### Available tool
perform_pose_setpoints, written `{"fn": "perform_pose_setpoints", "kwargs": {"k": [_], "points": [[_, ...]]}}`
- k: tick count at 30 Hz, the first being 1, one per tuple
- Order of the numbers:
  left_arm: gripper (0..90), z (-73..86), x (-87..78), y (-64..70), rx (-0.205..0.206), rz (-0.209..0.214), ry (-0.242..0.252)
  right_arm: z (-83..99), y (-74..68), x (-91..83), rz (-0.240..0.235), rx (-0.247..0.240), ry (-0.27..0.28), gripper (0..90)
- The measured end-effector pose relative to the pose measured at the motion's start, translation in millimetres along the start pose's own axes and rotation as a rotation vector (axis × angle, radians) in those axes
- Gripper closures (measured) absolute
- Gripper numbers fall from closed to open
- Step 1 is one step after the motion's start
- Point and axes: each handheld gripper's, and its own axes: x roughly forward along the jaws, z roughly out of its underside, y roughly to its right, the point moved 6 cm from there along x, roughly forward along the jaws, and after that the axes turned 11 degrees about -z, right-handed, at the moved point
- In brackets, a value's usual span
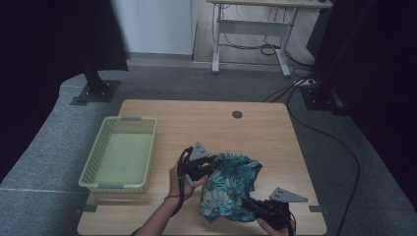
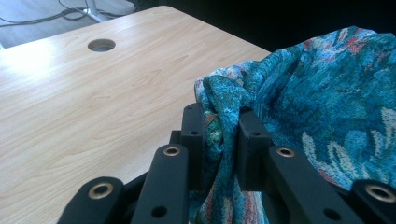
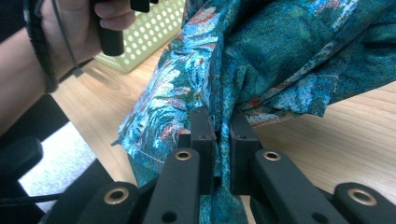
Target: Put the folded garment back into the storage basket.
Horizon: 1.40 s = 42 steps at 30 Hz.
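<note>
High view | left gripper (image 1: 212, 163) and right gripper (image 1: 247, 202) both pinch teal patterned cloth (image 1: 228, 184) | no readable writing

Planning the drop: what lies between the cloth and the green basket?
Bare table and the left hand-held gripper, per the high view, separate cloth from basket.

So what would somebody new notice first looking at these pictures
The eye goes first to the teal patterned cloth, bunched up near the front of the wooden table and pinched on two sides: the left gripper is shut on one fold and the right gripper on another. Next comes the pale green basket on the table's left side, with nothing in it.
</note>
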Motion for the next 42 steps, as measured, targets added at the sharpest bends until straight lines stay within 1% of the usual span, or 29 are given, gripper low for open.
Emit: {"fn": "perform_pose_setpoints", "kwargs": {"k": [7, 10, 16, 18, 33, 42], "points": [[76.1, -0.4, -3.9, -5.6, -0.002, -0.010, 0.000, -4.8, -0.9, 3.5, -0.025, -0.002, 0.001, 82.5], [76.1, -0.8, -7.6, -8.4, 0.002, -0.013, -0.001, -8.9, -3.5, 5.3, -0.040, -0.007, 0.006, 82.6], [76.1, -2.3, -14.7, -14.0, 0.003, -0.020, 0.005, -14.7, -7.7, 9.2, -0.054, -0.020, 0.002, 82.5], [76.1, -2.8, -16.7, -15.9, 0.004, -0.023, 0.006, -16.5, -8.8, 10.8, -0.063, -0.017, 0.004, 82.6], [76.1, -5.5, -32.9, -28.8, 0.008, -0.053, 0.009, -30.2, -17.8, 24.4, -0.094, -0.031, 0.008, 82.5], [76.1, -5.7, -41.7, -35.2, 0.010, -0.066, 0.010, -34.5, -22.4, 32.4, -0.108, -0.038, -0.002, 82.5]]}}
